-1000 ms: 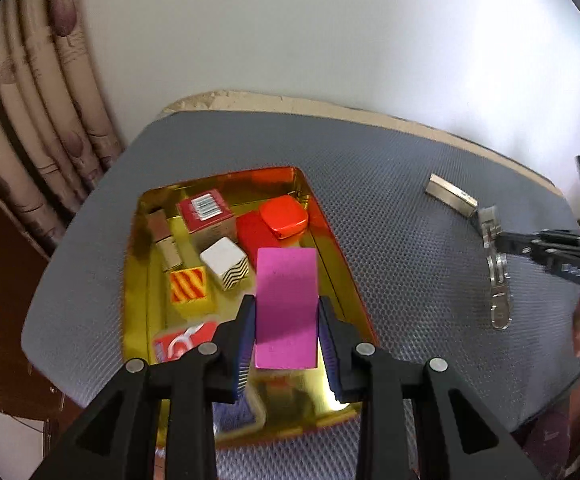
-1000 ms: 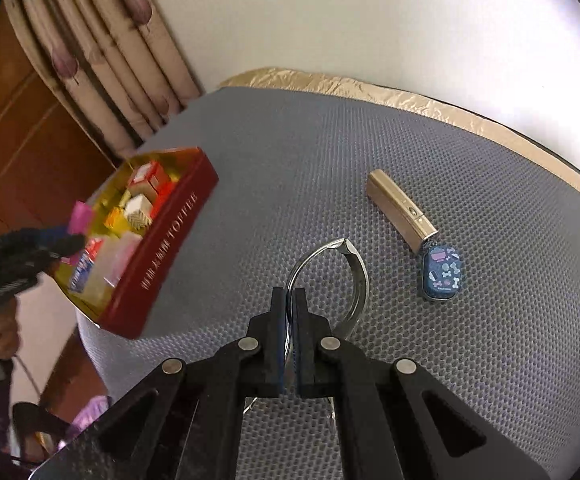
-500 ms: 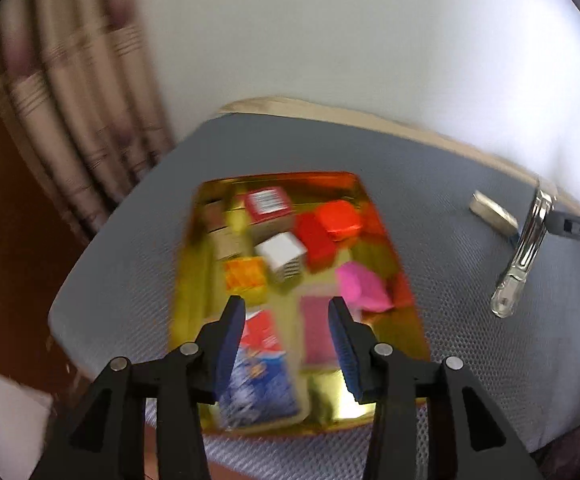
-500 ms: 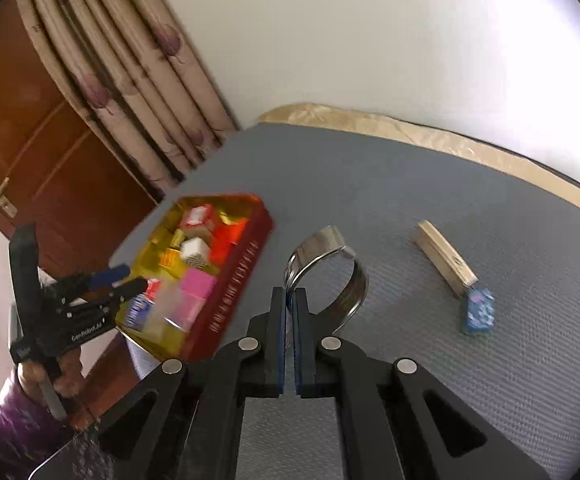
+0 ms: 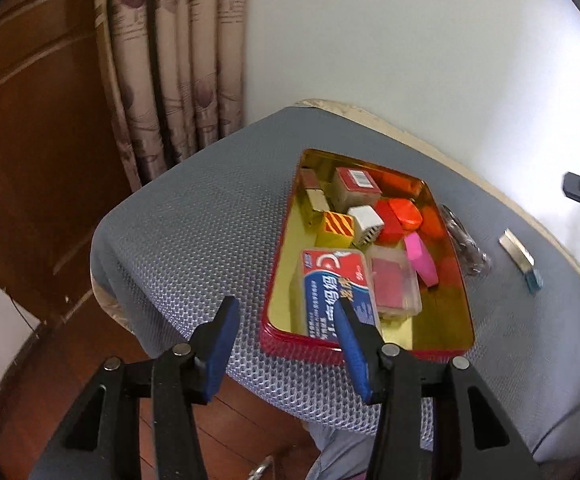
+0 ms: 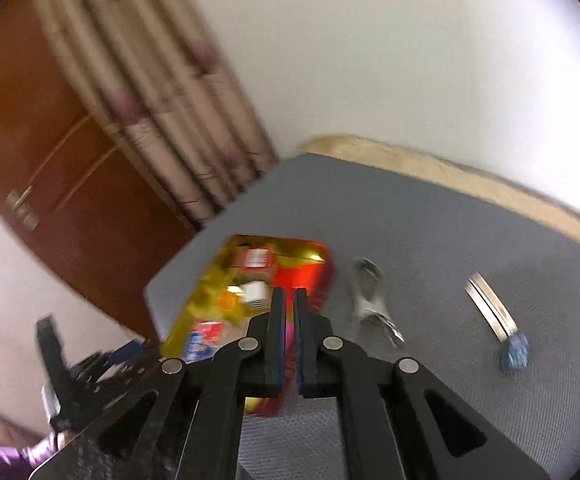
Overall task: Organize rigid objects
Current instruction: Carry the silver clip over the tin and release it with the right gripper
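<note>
Pink block (image 5: 421, 258) tilted inside gold-lined red tin (image 5: 363, 345); left hand-held gripper (image 5: 286, 344) wide open, empty; right hand-held gripper (image 6: 288, 332) nearly closed, empty.

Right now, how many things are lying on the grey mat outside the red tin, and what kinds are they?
Metal watch strap: 1
Flat metal bar: 1
Small blue charm: 1
Total: 3

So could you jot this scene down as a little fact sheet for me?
Surface: grey mesh cushion
Container: red tin with gold inside
In the tin: pink block, toothpaste box, other small blocks
Outside the tin: metal watch band, gold bar with blue charm
Left claw: open, empty
Right claw: nearly shut, empty
</note>
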A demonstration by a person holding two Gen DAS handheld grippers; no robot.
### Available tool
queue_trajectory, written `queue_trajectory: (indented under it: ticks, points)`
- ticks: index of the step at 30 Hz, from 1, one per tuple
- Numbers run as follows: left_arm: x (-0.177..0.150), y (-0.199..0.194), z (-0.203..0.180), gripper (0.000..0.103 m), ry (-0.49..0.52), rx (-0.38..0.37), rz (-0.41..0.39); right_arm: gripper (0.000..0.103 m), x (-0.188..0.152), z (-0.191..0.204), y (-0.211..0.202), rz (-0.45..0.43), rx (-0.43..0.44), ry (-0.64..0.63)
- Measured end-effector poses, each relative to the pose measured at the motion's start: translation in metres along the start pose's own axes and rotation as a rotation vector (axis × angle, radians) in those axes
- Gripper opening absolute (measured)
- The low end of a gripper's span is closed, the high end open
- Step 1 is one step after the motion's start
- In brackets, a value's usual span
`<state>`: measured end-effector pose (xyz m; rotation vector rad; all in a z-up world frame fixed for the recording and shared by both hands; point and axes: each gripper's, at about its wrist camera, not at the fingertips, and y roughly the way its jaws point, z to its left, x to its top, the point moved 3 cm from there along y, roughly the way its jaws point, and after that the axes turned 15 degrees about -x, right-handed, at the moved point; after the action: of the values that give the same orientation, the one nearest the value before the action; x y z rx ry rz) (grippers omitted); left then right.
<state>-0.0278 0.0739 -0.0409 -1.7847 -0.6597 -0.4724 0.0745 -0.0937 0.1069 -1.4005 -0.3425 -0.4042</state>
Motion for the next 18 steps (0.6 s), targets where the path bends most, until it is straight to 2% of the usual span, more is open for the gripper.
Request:
queue_trajectory:
  ticks: [1, 2, 3, 7, 10, 16, 17, 18]
  points:
    - [-0.001, 0.002, -0.003, 0.05, 0.008, -0.009, 0.01, 0.019, -0.001, -0.01, 0.009, 0.015, -0.03, 0.013]
    - [-0.003, 0.003, -0.005, 0.05, 0.011, -0.025, 0.017, 0.049, -0.003, -0.018, 0.021, 0.049, -0.053, 0.015]
    - [-0.004, 0.004, -0.006, 0.05, 0.014, -0.034, 0.025, 0.069, -0.006, -0.025, 0.036, 0.096, -0.078, 0.008]
    - [-0.008, 0.007, -0.012, 0.05, 0.037, -0.044, 0.049, 0.07, -0.008, -0.031, 0.081, 0.195, -0.116, -0.045]
    - [-0.007, 0.006, -0.014, 0.05, 0.05, -0.042, 0.04, 0.074, -0.009, -0.018, 0.112, 0.219, -0.194, -0.165]
    - [-0.01, 0.015, -0.014, 0.05, 0.051, -0.043, 0.081, 0.072, -0.014, 0.003, 0.166, 0.279, -0.191, -0.277]
    - [-0.011, 0.018, -0.013, 0.05, 0.052, -0.041, 0.092, 0.062, -0.015, 0.006, 0.173, 0.274, -0.198, -0.297]
    - [-0.012, 0.02, -0.013, 0.052, 0.053, -0.034, 0.1, 0.036, -0.017, 0.007, 0.181, 0.281, -0.22, -0.318]
